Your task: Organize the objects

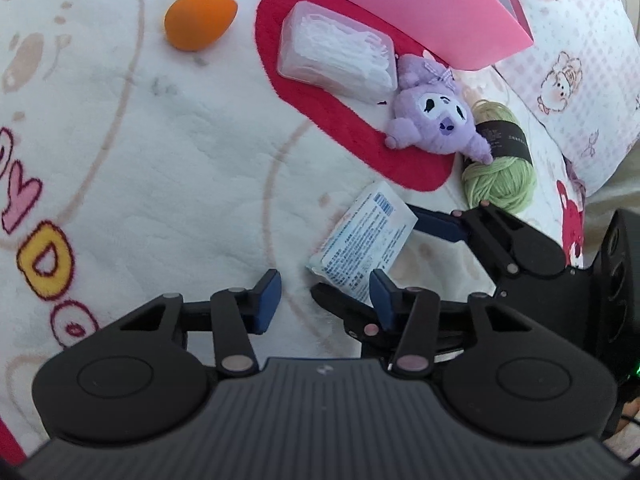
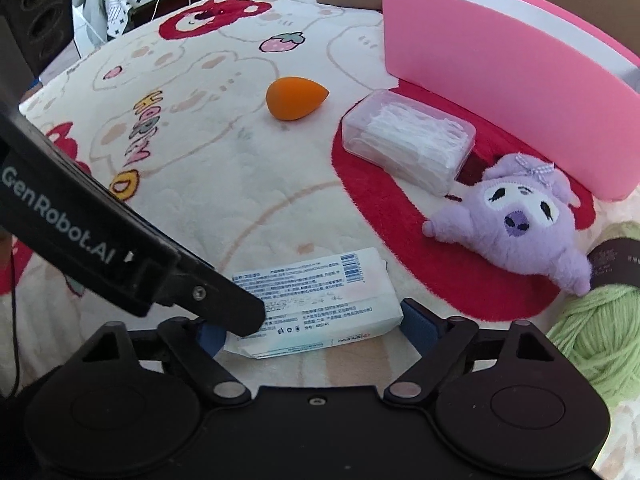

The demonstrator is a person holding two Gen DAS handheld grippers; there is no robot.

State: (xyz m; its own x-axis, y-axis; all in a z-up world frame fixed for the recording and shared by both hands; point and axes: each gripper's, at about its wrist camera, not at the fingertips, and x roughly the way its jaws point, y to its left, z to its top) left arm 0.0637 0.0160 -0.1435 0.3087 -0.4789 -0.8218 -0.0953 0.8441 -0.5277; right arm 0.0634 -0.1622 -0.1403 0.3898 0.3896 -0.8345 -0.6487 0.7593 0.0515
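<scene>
On the printed blanket (image 2: 208,184), just short of the pink box (image 2: 500,92), our right gripper (image 2: 316,326) straddles the white packet (image 2: 320,300), jaws apart; our left gripper (image 1: 324,300) hangs empty, half-open beside it; we should close squarely across its middle, then lift.

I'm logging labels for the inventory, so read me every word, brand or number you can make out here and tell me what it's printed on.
"GenRobot.AI": white letters on the left gripper's black arm, in the right wrist view.
"HORRAY", roughly: coloured letters on the blanket, distorted.
White packet: a barcode, small blue text, a red brand mark; too small to read.
Green yarn: print on its black band too small to read.
</scene>
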